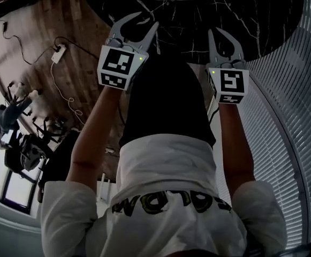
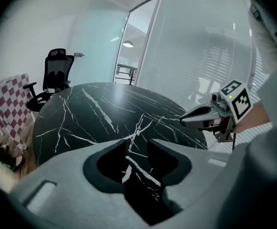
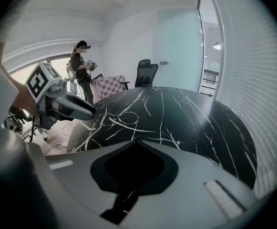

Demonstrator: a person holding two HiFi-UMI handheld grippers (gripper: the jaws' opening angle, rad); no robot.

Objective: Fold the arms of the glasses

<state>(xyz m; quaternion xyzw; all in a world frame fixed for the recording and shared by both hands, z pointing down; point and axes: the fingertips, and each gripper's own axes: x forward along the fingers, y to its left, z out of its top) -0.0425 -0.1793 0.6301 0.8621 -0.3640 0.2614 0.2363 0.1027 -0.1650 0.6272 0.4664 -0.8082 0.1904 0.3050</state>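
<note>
No glasses can be made out in any view. My left gripper (image 1: 148,19) hovers over the near edge of the round black marble table (image 1: 198,15), its jaws open with nothing between them; through the gap only veined tabletop (image 2: 90,113) shows. In its own view the left gripper (image 2: 137,141) points across the table. My right gripper (image 1: 218,33) is held alongside, to the right, also above the table's edge. Its jaws meet at the tips in the right gripper view (image 3: 137,138), shut and empty. Each gripper shows in the other's view: right gripper (image 2: 210,113), left gripper (image 3: 62,104).
A curved wall of blinds (image 1: 294,116) runs along the right. Beyond the table stand a black office chair (image 2: 57,70) and a checked chair (image 2: 9,109). A person (image 3: 81,75) stands at the far side. A power strip with cables (image 1: 58,53) lies on the wooden floor at left.
</note>
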